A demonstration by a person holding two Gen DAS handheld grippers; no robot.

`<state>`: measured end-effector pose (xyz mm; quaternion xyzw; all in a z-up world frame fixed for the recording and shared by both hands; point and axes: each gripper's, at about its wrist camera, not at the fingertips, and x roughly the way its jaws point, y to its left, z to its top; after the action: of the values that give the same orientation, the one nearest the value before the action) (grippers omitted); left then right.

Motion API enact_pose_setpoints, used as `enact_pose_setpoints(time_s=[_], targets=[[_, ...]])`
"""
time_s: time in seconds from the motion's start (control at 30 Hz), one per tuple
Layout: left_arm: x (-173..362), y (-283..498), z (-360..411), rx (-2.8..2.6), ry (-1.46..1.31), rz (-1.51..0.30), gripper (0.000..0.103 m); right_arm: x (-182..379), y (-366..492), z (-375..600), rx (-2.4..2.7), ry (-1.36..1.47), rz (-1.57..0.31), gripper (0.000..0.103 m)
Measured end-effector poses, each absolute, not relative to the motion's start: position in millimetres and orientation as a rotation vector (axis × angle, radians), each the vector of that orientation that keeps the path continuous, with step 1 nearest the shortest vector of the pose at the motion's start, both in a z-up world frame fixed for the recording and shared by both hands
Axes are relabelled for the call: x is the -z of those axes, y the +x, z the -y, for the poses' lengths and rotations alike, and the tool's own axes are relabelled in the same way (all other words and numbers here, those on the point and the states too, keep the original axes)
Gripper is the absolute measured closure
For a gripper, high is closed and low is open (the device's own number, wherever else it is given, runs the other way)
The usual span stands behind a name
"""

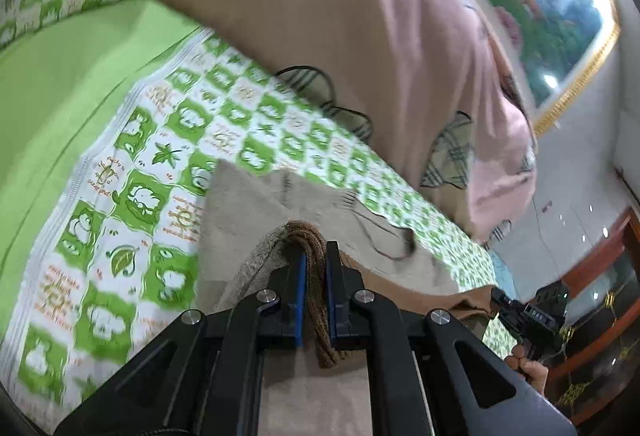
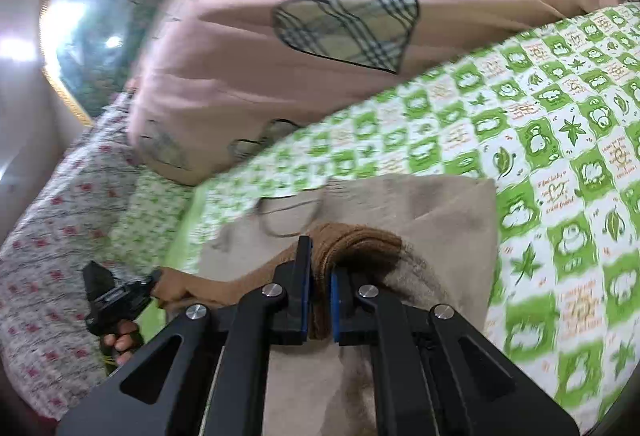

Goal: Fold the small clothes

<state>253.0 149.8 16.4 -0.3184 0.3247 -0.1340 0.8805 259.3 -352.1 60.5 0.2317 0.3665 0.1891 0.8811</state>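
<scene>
Bedsheet (image 1: 132,163): green-and-white, lying beneath and ahead of both claws.
Garment (image 2: 444,211): beige, spreading flat just ahead of both claws.
Left claw (image 1: 316,256): clamping shut on garment's brown ribbed edge.
Right claw (image 2: 322,264): pinching the same edge.

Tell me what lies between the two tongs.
Brown ribbed hem of the beige garment spans from left tongs to right tongs, seen in the right wrist view.

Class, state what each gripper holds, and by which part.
Both the left gripper and right gripper pinch the beige garment by its brown ribbed hem.
</scene>
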Motion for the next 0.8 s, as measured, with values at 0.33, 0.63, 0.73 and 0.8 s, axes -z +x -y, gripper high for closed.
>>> enact_pose_setpoints(time_s=[0.33,0.63,0.73,0.8], targets=[[21,298,-141,0.179,-0.591,-0.813,0.091,-3,314,364,-0.254,0.538,-0.931,0.083],[2,228,-73,0.358,-0.491,-0.855,0.082,-34,241,358,-0.373,0.553,-0.829,0.071],[12,236,-38,0.411,-0.424,-0.911,0.082,-21,234,315,-0.488,0.446,-0.923,0.071],[14,250,-31,0.377,-0.365,-0.912,0.082,-11,237,298,-0.485,0.369,-0.97,0.071]])
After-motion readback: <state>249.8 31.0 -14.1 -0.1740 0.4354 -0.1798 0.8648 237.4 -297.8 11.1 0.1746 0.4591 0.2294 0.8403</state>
